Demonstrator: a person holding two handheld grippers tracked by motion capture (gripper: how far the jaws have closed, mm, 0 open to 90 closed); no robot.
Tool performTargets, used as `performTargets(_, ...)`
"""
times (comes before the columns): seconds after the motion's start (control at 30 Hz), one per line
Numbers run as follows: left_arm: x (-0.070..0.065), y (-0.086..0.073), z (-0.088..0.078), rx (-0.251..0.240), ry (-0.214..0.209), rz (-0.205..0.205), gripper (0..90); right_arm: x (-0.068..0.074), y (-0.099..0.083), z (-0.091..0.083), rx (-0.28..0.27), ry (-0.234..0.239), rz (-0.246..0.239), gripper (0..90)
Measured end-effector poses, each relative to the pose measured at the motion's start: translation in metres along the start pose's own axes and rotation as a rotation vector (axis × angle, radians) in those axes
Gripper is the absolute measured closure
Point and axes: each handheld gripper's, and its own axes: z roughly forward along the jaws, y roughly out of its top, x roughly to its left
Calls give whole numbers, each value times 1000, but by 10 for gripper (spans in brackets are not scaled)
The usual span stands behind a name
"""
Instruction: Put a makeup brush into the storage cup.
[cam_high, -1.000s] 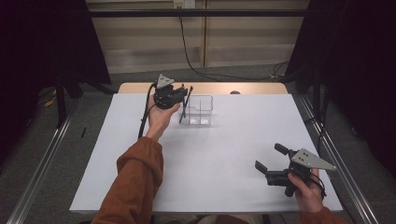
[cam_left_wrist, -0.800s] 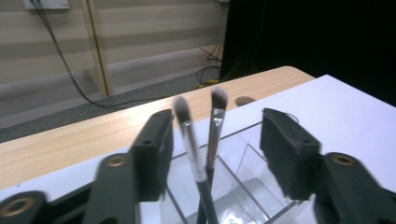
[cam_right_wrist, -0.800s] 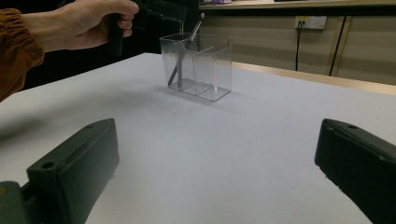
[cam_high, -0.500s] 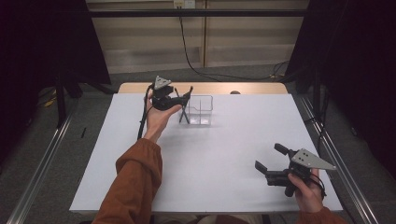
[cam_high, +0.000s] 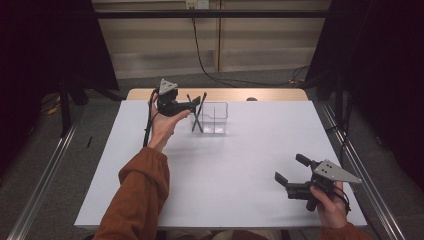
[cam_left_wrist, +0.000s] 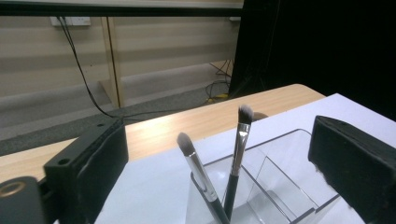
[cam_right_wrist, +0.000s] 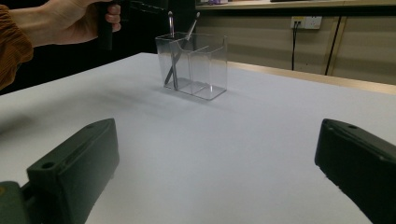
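**Figure: Left gripper poised over 2 brushes in a clear organiser**

I am holding the left gripper just above the near-left end of the clear, square-sided acrylic organiser with inner dividers, which is standing at the far middle of the white-covered table. Its jaws are standing wide apart with nothing between them. 2 slim black-handled makeup brushes with silver ferrules are leaning crossed in the organiser's left compartment: the shorter brush is tilting one way, the taller brush the other. I judge the crossing to be simply how loose handles settle against the walls of a narrow cell. I am placing the gripper level with the bristle tips, probably because that is the only reachable part.

I am resting the right gripper low near the table's near-right corner, well apart from the organiser, jaws likewise spread wide and empty; I take it to be parked out of the way.

The left gripper view is showing the bristle heads and the divider walls closely, which the high view is rendering only as thin dark lines. The right gripper view is showing the organiser from the side, with the other hand raised beside it, so the height above the table is becoming readable. The high view alone is giving the whole layout.
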Motion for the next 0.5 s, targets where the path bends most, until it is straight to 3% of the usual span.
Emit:
performTargets(0.27, -5, 3, -8, -11, -20, 6, 23, 0, 0, 0, -1, -2, -3, 0)
performTargets(0.5, -3, -1, -16, -17, 8, 13, 23, 1, 1, 0, -5, 2, -1, 0)
